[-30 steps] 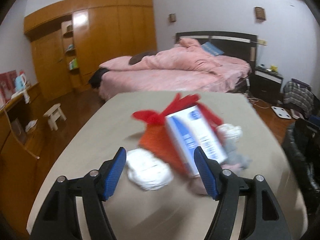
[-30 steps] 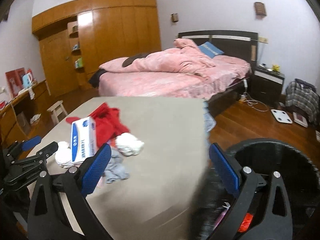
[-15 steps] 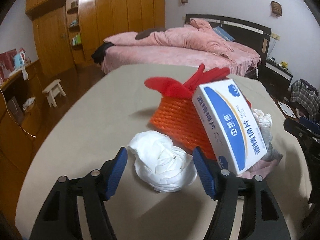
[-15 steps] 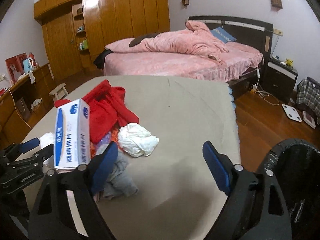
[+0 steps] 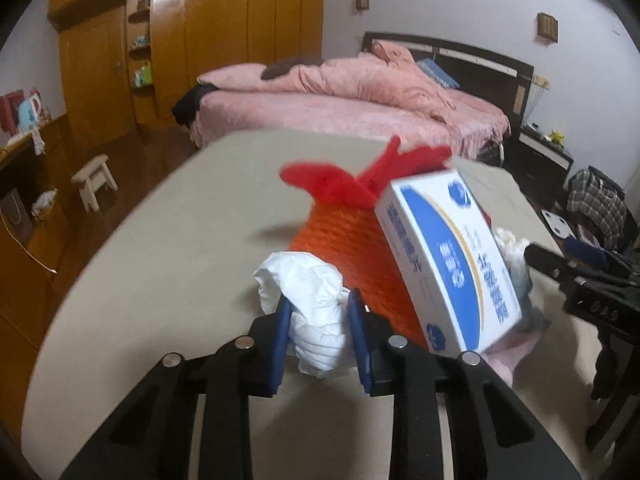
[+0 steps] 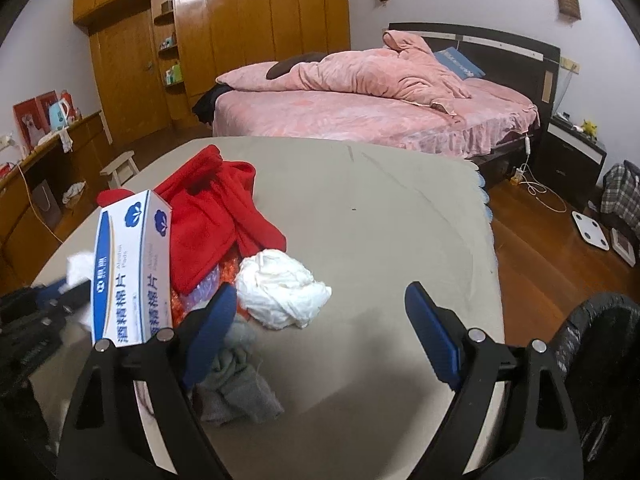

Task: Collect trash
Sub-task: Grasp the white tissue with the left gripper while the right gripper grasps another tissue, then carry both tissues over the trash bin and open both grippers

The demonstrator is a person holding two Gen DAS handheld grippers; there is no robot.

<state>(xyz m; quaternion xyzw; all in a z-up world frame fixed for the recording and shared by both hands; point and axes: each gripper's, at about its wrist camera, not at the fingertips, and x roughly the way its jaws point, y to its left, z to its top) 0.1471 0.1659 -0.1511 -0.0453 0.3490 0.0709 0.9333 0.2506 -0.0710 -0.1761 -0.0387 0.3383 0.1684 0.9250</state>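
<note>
My left gripper (image 5: pixel 318 336) is shut on a crumpled white paper wad (image 5: pixel 308 304) at the near left of the beige table (image 5: pixel 168 264). A blue-and-white box (image 5: pixel 448 260) leans on an orange mesh bundle (image 5: pixel 340 248) under a red garment (image 5: pixel 360 176). In the right wrist view my right gripper (image 6: pixel 320 332) is open and empty above the table (image 6: pixel 380 216), with a second white paper wad (image 6: pixel 280 292) just beyond its left finger. The box (image 6: pixel 132 272), the red garment (image 6: pixel 216 216) and a grey cloth (image 6: pixel 236 392) lie to the left. The left gripper (image 6: pixel 36 316) shows at the left edge.
A black trash bin (image 6: pixel 600 380) stands at the table's right, low in the right wrist view. A pink bed (image 6: pixel 368 108) lies beyond the table. A wooden wardrobe (image 6: pixel 208 40), a small stool (image 5: pixel 94 180) and a desk (image 5: pixel 20 184) stand at the left.
My left gripper has closed from wide open onto the white paper wad. My right gripper has moved left from over the bin toward the pile on the table.
</note>
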